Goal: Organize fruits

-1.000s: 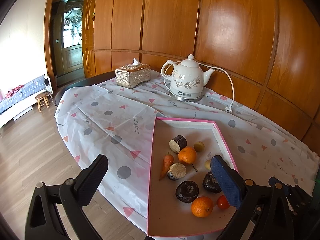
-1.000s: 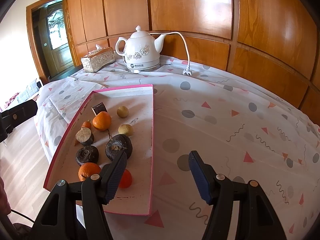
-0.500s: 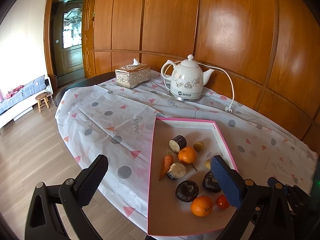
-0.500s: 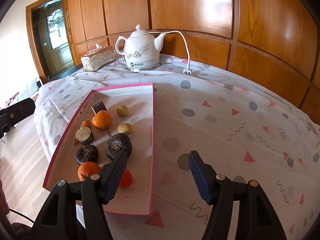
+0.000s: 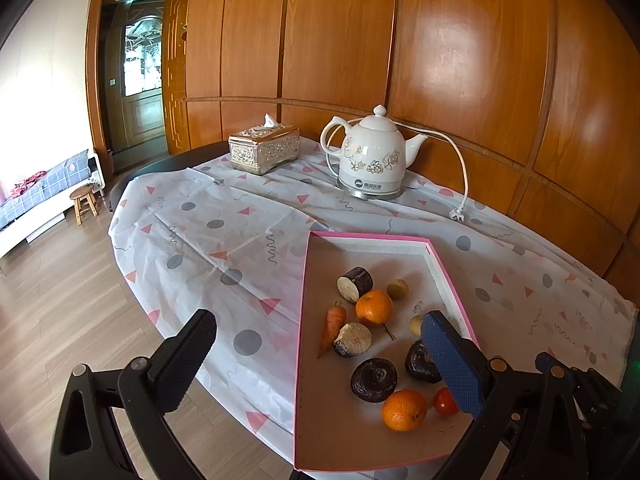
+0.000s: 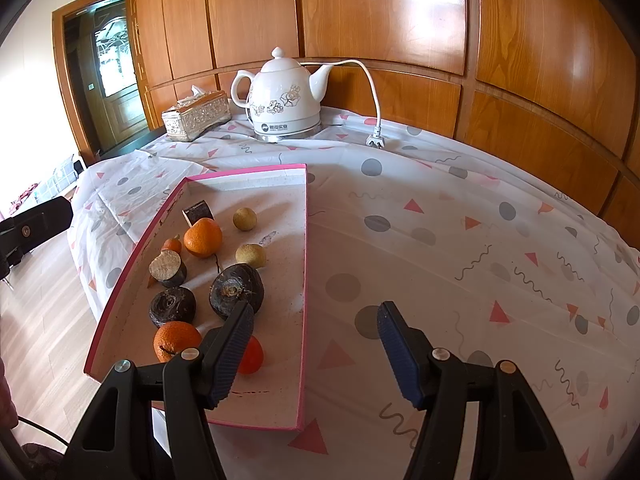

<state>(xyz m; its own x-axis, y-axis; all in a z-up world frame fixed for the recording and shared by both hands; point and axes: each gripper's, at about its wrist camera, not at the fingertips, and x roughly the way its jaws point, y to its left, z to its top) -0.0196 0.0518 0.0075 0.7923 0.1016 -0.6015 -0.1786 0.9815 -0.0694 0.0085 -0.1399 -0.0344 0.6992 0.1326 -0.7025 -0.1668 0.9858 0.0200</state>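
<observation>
A pink-rimmed tray (image 5: 305, 264) (image 6: 306, 240) lies on the patterned tablecloth. In it are two oranges (image 5: 374, 307) (image 5: 404, 410), a small carrot (image 5: 333, 326), a red tomato (image 5: 445, 401), two small yellowish fruits (image 6: 245, 219) (image 6: 251, 256) and several dark cut root pieces (image 5: 374, 374) (image 6: 237, 290). My left gripper (image 5: 320, 356) is open and empty, above the tray's near left edge. My right gripper (image 6: 314, 346) is open and empty, over the tray's near right corner.
A white floral kettle (image 5: 372, 160) (image 6: 285, 98) with a loose cord and plug (image 6: 375, 142) stands at the back. A silver tissue box (image 5: 264, 150) (image 6: 197, 116) is to its left. Wood panelling backs the table; floor, stool (image 5: 84, 198) and doorway lie left.
</observation>
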